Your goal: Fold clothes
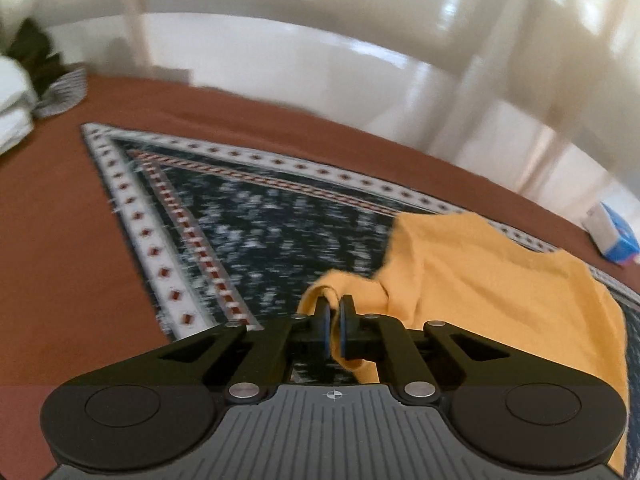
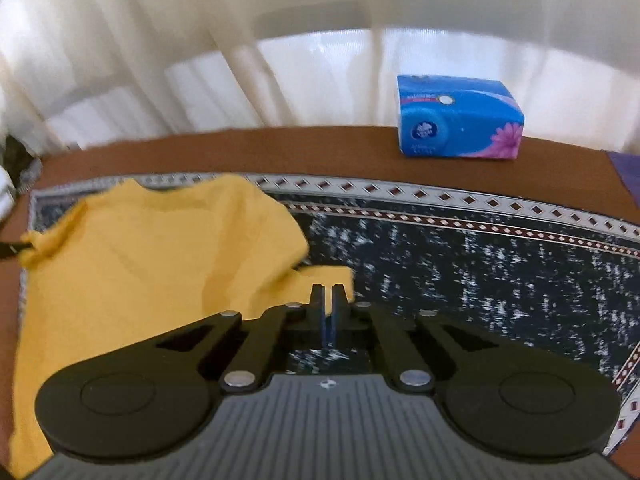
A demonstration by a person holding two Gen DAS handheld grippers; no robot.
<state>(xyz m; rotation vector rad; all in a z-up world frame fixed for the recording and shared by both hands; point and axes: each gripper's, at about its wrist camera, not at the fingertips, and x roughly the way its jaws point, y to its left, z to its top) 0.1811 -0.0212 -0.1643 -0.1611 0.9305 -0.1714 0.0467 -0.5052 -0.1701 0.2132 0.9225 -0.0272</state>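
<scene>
1. The yellow garment (image 2: 152,264) is spread over the dark patterned mat (image 1: 248,240) on the brown worktop (image 1: 60,240), with both ends raised and creased rather than lying flat.
2. The left hand-held gripper (image 1: 335,312) is clenched on a rolled hem or sleeve end of it; yellow cloth bulges out around the pads.
3. The right hand-held gripper (image 2: 329,300) is closed on the opposite edge, a flap of cloth caught between its narrow jaws.
4. It looks like thin, soft knit: light, limp, no stiffness of its own. I judge it will sag between the two grips and bunch wherever it goes slack.
5. Not slippery or fragile, but a pinch on one layer could slide off; taking hem or seam, where the cloth doubles, seems safest.
6. The tissue box (image 2: 460,120) sits well apart at the far edge, and a pile of other cloth (image 1: 16,92) at the left end.
</scene>
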